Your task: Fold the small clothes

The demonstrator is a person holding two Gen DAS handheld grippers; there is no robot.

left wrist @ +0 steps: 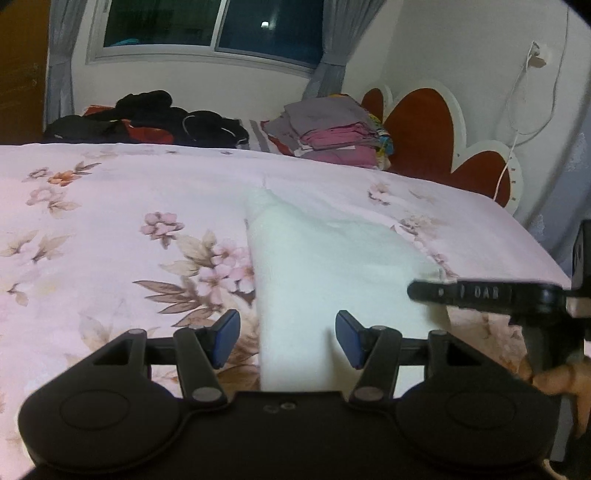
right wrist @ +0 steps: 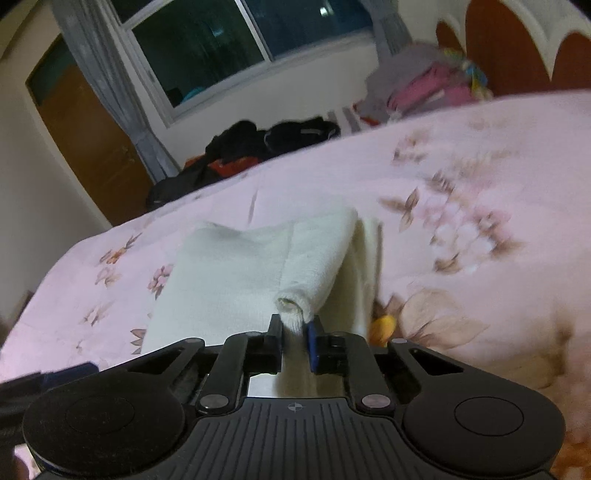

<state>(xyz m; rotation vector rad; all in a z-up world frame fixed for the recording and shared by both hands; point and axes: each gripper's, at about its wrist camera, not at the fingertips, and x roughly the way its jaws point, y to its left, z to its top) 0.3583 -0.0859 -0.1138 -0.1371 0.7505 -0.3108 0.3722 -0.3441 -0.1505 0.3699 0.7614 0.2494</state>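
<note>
r claw [right wrist: 294, 329] on floral bedspread [right wrist: 461, 177]

Warm, dim indoor light tints the bedspread [left wrist: 110, 206] pink; the window [left wrist: 207, 26] is dark, with one small bright reflection; both views bend at the fisheye edges, corners vignetted black; the right wrist view smears with motion blur toward its right side; overall soft, noisy detail.
</note>
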